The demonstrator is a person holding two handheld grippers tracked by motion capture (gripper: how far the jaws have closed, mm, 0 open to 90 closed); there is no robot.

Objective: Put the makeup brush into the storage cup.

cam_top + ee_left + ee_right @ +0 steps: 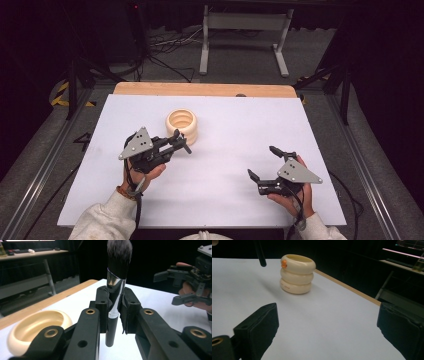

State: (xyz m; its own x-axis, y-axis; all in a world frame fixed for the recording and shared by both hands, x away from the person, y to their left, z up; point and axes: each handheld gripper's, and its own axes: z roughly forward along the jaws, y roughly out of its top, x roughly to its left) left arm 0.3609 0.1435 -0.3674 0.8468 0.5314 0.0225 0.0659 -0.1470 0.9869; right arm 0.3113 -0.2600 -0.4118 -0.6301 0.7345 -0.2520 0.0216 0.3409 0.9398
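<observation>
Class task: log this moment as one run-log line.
left gripper: shut on makeup brush | right gripper: open, empty | cream ringed holder: upright on table

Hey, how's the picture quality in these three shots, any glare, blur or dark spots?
High view: white table evenly lit, surroundings nearly black. Left gripper view: bright glare on the makeup brush ferrule, where the left gripper clamps it; bristle tips soft. Right gripper view: the right gripper pads look blurred up close, the cream ringed holder is sharper and casts a faint shadow.

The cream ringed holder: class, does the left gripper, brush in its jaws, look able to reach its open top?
Probably yes. The left gripper holds the brush beside the holder, whose mouth looks open, and nothing stands between them.
</observation>
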